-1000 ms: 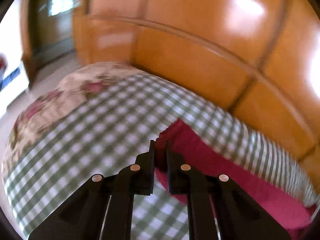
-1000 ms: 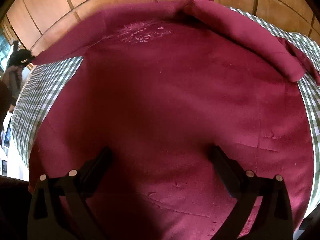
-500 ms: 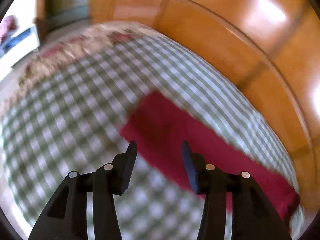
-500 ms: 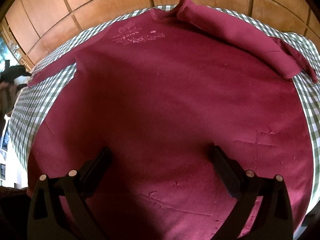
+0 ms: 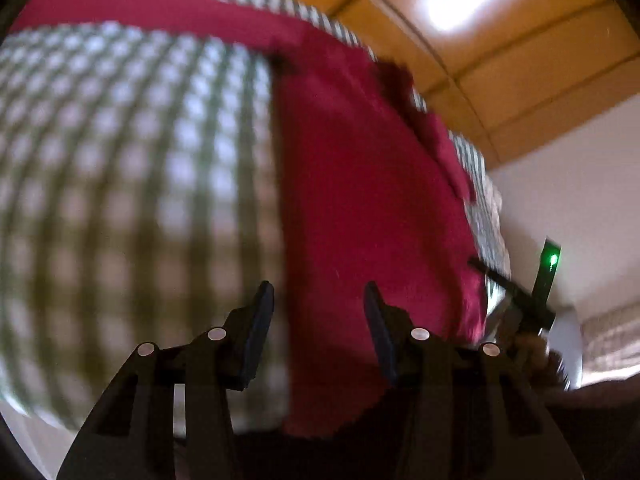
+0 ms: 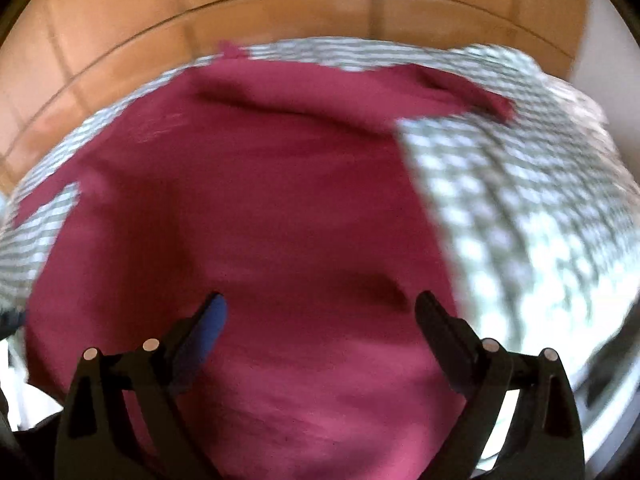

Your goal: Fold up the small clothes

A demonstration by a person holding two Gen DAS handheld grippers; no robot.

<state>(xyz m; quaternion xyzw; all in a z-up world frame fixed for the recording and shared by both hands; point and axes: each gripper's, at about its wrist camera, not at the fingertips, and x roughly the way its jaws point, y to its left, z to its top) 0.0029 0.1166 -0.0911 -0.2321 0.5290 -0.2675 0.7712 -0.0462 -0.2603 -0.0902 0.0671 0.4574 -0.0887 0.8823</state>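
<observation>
A dark red long-sleeved top (image 6: pixel 260 200) lies spread flat on a green-and-white checked bed sheet (image 6: pixel 520 200). Its right sleeve (image 6: pixel 440 88) is folded in across the upper chest. My right gripper (image 6: pixel 320 298) hovers over the top's lower right part. Its jaws are wide and closing, and the cloth lies under them, not pinched. In the left wrist view the top (image 5: pixel 360 180) runs up the middle and its left sleeve (image 5: pixel 160 12) stretches straight out. My left gripper (image 5: pixel 318 286) stands open above the top's left edge, holding nothing.
Orange wooden panelling (image 6: pixel 200 20) rises behind the bed. In the left wrist view a white wall (image 5: pixel 580 200) is at the right, where a hand (image 5: pixel 536 352) holds the other tool, whose green light (image 5: pixel 553 260) is lit. Bare checked sheet (image 5: pixel 120 140) spreads to the left.
My left gripper let go of the sleeve cuff, opened, and swung quickly over to the top's body edge. My right gripper shifted toward the top's right side, its jaws narrowing slightly.
</observation>
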